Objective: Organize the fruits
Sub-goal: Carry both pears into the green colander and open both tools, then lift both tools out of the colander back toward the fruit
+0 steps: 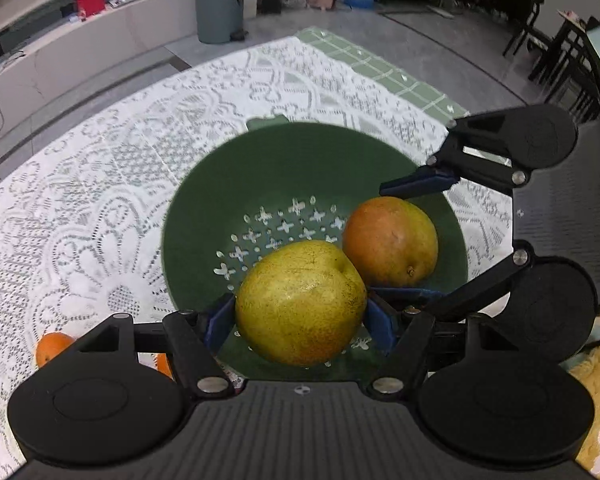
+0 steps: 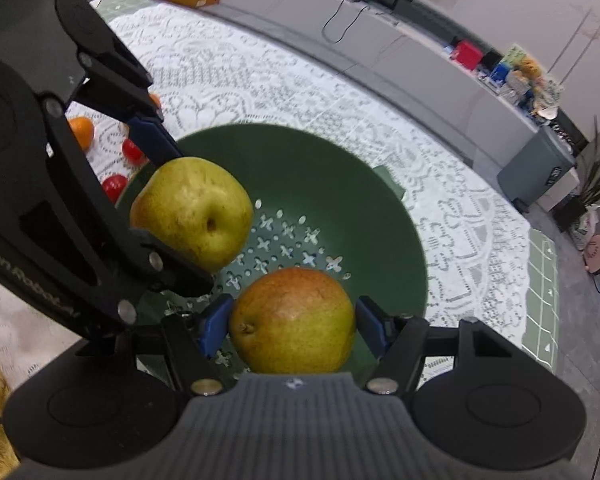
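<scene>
We are holding two fruits above a dark green colander point(image 1: 204, 208) that is sitting on a white lace tablecloth point(image 1: 80, 200). Cross-shaped and round drain holes are showing in the colander's bottom.

Our left gripper point(image 1: 300, 320) is clamping a yellow-green pear point(image 1: 300, 300) between its blue pads, one pad pressing on each side of the fruit. The jaws are standing wide because the pear is broad. In the right wrist view the same pear point(image 2: 196, 212) is hanging over the colander's left inner wall, with its dimpled end facing the camera.

Our right gripper point(image 2: 292, 328) is gripping a second pear, reddish-orange on top and yellow-green lower down point(image 2: 296, 320), with a blue pad pressing on each side and its short stem pointing left. In the left wrist view this reddish pear point(image 1: 392, 240) is sitting just to the right of the yellow-green one, the two fruits nearly touching, both over the colander's bowl. We cannot tell whether either fruit is touching the colander's floor.

More fruit is lying on the cloth outside the colander. An orange point(image 2: 82, 130) is lying beyond the colander's left rim in the right wrist view, and two small red fruits point(image 2: 114, 186) are lying close to that rim. A green checked cloth point(image 1: 380, 64) is peeking out beneath the lace at the table's far edge. Farther off, a grey pedal bin point(image 1: 219, 4) is standing on the floor beside a long pale counter point(image 1: 60, 52).
</scene>
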`<state>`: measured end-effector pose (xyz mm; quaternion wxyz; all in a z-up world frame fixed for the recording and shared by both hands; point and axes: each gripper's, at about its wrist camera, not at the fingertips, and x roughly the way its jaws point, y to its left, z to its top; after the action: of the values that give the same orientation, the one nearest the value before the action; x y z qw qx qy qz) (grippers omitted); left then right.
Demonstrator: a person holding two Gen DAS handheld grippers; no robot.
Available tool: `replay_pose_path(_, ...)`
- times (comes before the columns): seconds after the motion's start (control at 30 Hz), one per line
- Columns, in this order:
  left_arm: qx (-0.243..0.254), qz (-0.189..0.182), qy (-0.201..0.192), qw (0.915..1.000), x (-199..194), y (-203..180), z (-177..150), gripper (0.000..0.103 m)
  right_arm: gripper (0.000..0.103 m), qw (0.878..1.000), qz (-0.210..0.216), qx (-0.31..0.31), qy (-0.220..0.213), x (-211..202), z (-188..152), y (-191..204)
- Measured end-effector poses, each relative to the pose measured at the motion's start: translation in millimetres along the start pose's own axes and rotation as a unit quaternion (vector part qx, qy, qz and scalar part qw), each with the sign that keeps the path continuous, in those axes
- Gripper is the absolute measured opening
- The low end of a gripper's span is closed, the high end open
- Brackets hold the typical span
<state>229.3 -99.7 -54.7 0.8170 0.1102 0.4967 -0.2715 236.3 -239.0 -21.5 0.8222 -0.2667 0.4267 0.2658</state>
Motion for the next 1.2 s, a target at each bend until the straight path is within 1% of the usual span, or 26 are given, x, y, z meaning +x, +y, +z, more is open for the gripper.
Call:
replay_pose_path(0.1,0.003,-0.005,0.014,0.9999,8.7,2.3,1.5,0.079,0.064,1.0,0.012,-0.013,0.015,7.5,0.1,1.6)
replay_pose_path(0.2,-0.006,-0.011,0.027,0.9995,14.2,7.2,2.2,0.079,0.064,0.999,0.033,-0.013,0.023,11.2,1.0,1.3)
replay_pose_path(0.4,0.016,0.005,0.049,0.9987,19.9,7.3,5.6,0.079,0.064,0.996,0.073,0.011,0.044,19.2,2.4,-6.6)
replay_pose_path(0.53,0.034,0.016,0.063,0.9973,23.2,5.3,7.6,0.079,0.064,0.993,0.093,0.024,0.064,23.8,2.7,-6.9)
replay_pose_path(0.7,0.045,0.035,0.075,0.9955,30.4,2.4,10.2,0.079,0.064,0.991,0.096,0.025,0.086,25.8,5.6,-8.4)
replay_pose_path(0.8,0.057,0.043,0.08,0.9942,32.0,-0.6,9.8,0.079,0.064,0.991,0.097,0.016,0.092,24.1,7.8,-6.8)
replay_pose_path(0.9,0.072,0.053,0.082,0.9926,34.7,-4.2,10.8,0.079,0.065,0.992,0.089,-0.002,0.093,17.7,11.9,-5.1)
replay_pose_path(0.97,0.08,0.063,0.083,0.9913,37.4,-6.7,10.8,0.079,0.07,0.992,0.082,-0.012,0.099,15.0,12.4,-5.9)
replay_pose_path(1.03,0.089,0.071,0.084,0.9899,38.2,-10.4,10.2,0.08,0.07,0.992,0.078,-0.013,0.102,12.7,11.3,-7.1)
replay_pose_path(1.13,0.091,0.073,0.085,0.9896,39.3,-12.4,10.0,0.08,0.07,0.993,0.069,-0.012,0.099,7.6,8.2,-9.8)
replay_pose_path(1.2,0.092,0.067,0.08,0.9902,38.2,-13.1,10.2,0.079,0.072,0.993,0.064,-0.009,0.096,4.8,6.0,-11.8)
